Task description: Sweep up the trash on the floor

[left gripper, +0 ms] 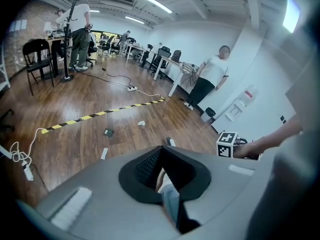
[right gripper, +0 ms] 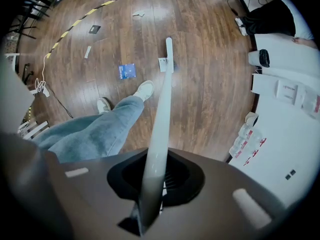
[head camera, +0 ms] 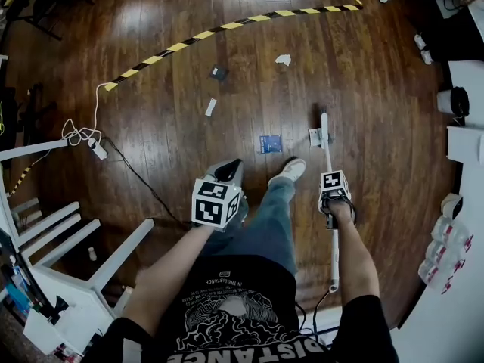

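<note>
My right gripper is shut on a long white broom handle that slants down to the wooden floor ahead of my right foot. A small pale piece sits against the handle near its far end; I cannot tell whether it is attached. Trash lies ahead: a blue square packet, a white strip, a dark square and crumpled white paper. My left gripper hovers over my left leg, jaws slightly apart, holding nothing.
Yellow-black tape crosses the floor beyond the trash. A white cable and power strip lie at the left by white furniture. A white table with bottles borders the right. A person stands by desks ahead.
</note>
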Available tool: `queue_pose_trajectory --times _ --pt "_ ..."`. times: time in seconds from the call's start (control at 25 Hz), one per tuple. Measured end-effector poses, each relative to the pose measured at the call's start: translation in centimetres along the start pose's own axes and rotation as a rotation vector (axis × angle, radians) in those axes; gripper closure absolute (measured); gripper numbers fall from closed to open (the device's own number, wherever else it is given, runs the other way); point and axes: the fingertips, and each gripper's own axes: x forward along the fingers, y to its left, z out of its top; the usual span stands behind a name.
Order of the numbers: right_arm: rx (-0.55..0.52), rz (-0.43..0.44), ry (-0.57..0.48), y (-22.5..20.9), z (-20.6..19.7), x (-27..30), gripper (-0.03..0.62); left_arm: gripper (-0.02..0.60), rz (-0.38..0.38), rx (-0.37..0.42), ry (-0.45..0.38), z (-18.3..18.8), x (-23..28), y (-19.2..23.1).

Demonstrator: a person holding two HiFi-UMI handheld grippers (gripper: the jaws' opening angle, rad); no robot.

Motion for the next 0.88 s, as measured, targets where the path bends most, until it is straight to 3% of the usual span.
queue_pose_trajectory --times 0.44,0.68,0.88 --pt "-0.064 0.081 0.002 10.8 -3.6 -2.1 0.562 0.577 -0.006 -0.057 -0.016 -2.1 -3.5 2.5" --pt "-0.081 0.109 0.002 12.6 -4.5 -3.1 0.562 0.577 -0.015 -0.079 -0.041 -1.6 -3.8 2.3" --pt "-0.054 0.110 -0.016 11.3 -4.4 -4.2 0.565 0.577 -0.015 -0.091 -0.064 -0.6 -3.9 2.4"
